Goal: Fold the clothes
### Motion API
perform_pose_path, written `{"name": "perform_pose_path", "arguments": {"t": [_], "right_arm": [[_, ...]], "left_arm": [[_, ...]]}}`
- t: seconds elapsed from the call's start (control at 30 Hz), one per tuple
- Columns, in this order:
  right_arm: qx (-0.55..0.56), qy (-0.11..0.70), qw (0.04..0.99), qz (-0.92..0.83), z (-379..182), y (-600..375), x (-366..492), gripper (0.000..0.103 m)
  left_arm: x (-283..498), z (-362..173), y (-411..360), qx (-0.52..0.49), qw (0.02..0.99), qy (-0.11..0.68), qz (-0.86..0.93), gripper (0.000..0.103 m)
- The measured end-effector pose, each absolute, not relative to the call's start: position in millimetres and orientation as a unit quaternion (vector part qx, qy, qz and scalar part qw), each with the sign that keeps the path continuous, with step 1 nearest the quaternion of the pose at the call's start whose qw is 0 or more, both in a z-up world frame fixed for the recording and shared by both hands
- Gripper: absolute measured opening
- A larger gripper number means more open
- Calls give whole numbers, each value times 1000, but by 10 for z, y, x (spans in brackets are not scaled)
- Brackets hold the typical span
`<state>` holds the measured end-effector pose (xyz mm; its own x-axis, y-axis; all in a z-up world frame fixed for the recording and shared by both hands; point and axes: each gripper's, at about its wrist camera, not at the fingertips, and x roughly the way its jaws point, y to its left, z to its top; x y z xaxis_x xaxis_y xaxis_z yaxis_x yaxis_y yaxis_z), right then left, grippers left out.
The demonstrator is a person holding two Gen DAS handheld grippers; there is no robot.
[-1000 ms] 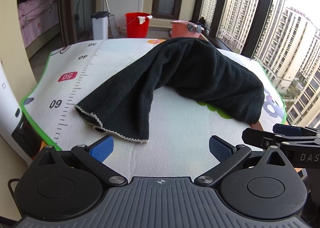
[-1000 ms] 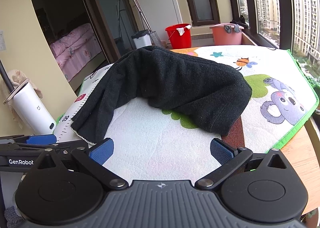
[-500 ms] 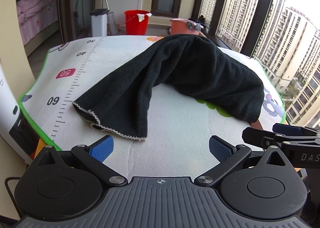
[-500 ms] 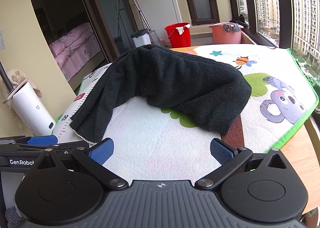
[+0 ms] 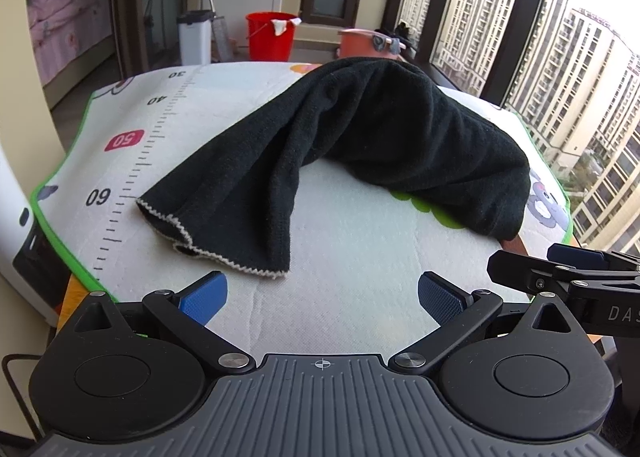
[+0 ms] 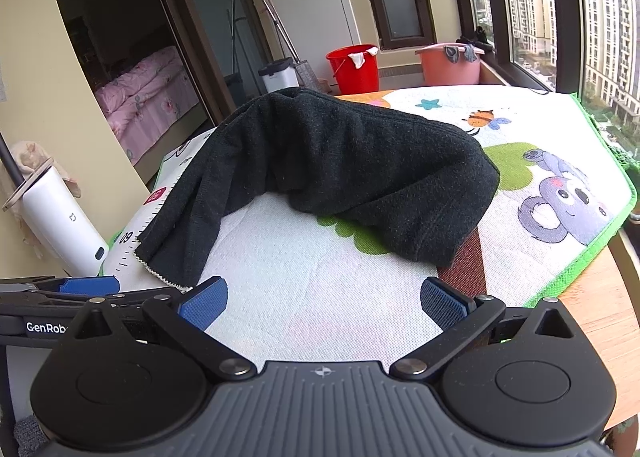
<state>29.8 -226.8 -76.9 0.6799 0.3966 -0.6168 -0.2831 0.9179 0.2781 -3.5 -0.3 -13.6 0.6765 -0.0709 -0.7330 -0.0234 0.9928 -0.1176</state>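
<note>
A black knitted garment (image 5: 360,145) lies bunched in an arch on the printed play mat (image 5: 360,257); its white-stitched hem (image 5: 216,253) points toward me at the near left. In the right wrist view the same garment (image 6: 340,161) humps across the mat (image 6: 320,289). My left gripper (image 5: 322,295) is open over bare mat, just short of the hem, holding nothing. My right gripper (image 6: 323,300) is open too, empty, near the mat's front. The right gripper's fingers (image 5: 572,261) show at the left view's right edge.
A white cylinder device (image 6: 60,225) stands left of the table. The mat's green border (image 6: 592,253) and the wooden table edge (image 6: 600,317) lie to the right. A red bucket (image 5: 270,35), an orange basin (image 6: 448,65) and a white bin (image 5: 195,37) stand on the floor behind.
Both grippers have edged slightly forward and lower toward the garment; the garment itself has not moved, and both stay open.
</note>
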Motion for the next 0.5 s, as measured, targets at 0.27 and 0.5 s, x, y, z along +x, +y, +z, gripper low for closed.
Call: {"name": "perform_pose_path", "arguments": {"t": [0.27, 0.5], "right_arm": [[90, 350, 913, 191, -798, -2336, 310, 103], [95, 345, 916, 181, -868, -2416, 367, 103]], "left_arm": [[44, -187, -30, -61, 915, 397, -28, 103], [130, -265, -40, -61, 922, 380, -42, 103]]}}
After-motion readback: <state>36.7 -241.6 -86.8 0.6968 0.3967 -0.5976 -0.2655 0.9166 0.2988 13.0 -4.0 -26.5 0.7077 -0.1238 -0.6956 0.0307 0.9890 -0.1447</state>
